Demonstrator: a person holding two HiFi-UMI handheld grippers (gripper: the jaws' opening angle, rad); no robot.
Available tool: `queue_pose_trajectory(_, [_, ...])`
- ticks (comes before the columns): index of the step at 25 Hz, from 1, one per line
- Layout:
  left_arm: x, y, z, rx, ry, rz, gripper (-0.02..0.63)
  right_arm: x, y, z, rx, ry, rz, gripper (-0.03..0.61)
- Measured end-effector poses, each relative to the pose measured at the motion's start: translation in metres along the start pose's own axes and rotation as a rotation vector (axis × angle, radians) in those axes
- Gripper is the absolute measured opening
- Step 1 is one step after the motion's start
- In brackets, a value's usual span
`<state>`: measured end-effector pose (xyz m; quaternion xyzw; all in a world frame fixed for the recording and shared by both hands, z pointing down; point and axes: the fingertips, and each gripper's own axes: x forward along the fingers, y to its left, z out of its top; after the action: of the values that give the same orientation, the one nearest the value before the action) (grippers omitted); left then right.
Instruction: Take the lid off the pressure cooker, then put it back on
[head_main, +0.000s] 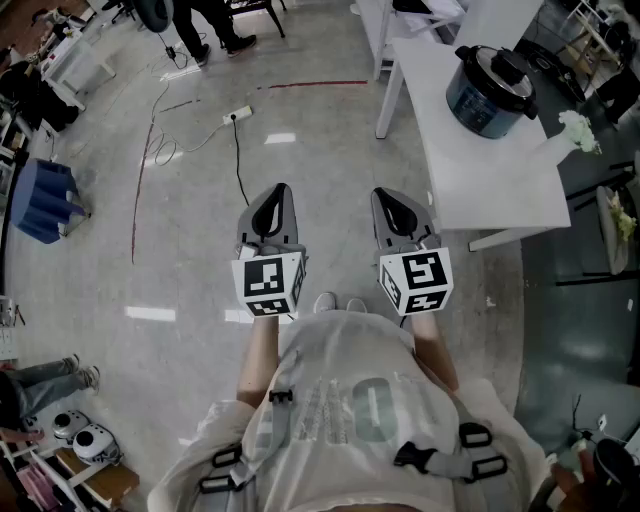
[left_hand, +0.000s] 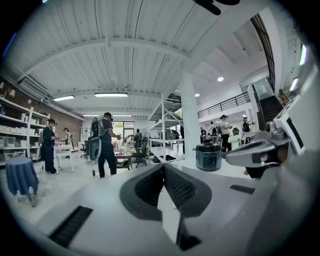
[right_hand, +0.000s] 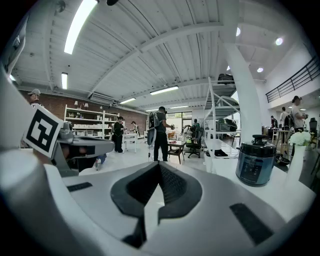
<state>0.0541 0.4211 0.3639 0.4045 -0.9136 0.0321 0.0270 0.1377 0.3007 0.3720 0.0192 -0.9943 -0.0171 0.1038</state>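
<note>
A dark blue pressure cooker (head_main: 488, 92) with its black lid (head_main: 500, 68) on stands on a white table (head_main: 480, 170) at the upper right of the head view. It also shows in the left gripper view as the cooker (left_hand: 208, 157) and in the right gripper view as the cooker (right_hand: 255, 163). My left gripper (head_main: 275, 192) and right gripper (head_main: 385, 196) hang side by side over the floor, well short of the table. Both are shut with nothing between the jaws.
A white vase of flowers (head_main: 577, 132) stands on the table beyond the cooker. A cable and power strip (head_main: 238, 114) lie on the floor ahead. A blue-draped stool (head_main: 44, 200) is at the left. People stand further off (left_hand: 104, 144), near shelving (right_hand: 220, 125).
</note>
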Motion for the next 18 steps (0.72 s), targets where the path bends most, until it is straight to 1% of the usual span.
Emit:
queue_pose_trajectory(3, [0.004,-0.003,-0.004,-0.001,0.010,-0.004,0.018,0.003,-0.001,-0.005,-0.002,0.012,0.009,0.005])
queue_pose_trajectory(6, [0.004,-0.003,-0.012,-0.005,0.047,-0.013,0.018,0.006,0.002,-0.010,0.003,0.024,0.019,0.005])
queue_pose_trajectory(9, [0.005,0.001,-0.016,-0.011,0.057,-0.018,0.018,0.008,0.007,-0.015,0.005,0.037,0.028,0.005])
queue_pose_trajectory(15, [0.010,0.015,-0.013,-0.017,0.016,-0.022,0.018,0.015,0.019,-0.011,0.007,0.013,0.049,0.005])
queue_pose_trajectory(18, [0.015,0.021,-0.015,-0.025,0.015,-0.027,0.018,0.023,0.016,-0.012,0.004,0.027,0.025,0.005])
